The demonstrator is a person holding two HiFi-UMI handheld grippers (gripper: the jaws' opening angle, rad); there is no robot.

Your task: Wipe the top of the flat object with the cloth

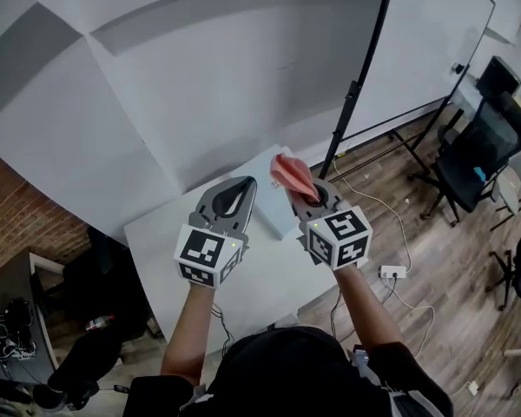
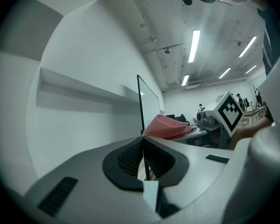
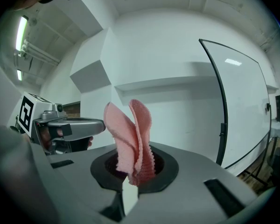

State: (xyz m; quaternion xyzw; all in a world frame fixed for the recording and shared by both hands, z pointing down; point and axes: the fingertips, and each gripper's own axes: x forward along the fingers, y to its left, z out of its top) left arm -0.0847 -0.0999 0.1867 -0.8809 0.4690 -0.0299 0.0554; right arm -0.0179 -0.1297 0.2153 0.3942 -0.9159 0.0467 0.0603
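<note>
One pink waffle-textured cloth, folded upright, pinched in R hand-held gripper.

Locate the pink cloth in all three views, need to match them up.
Head view: pink cloth at centre, sticking out of the right gripper tongs.
Left gripper view: right of centre, just beyond the left gripper and its shut tongs.
Right gripper view: centre, pinched upright in the tongs.
Shared landmark: black-framed whiteboard.
</note>
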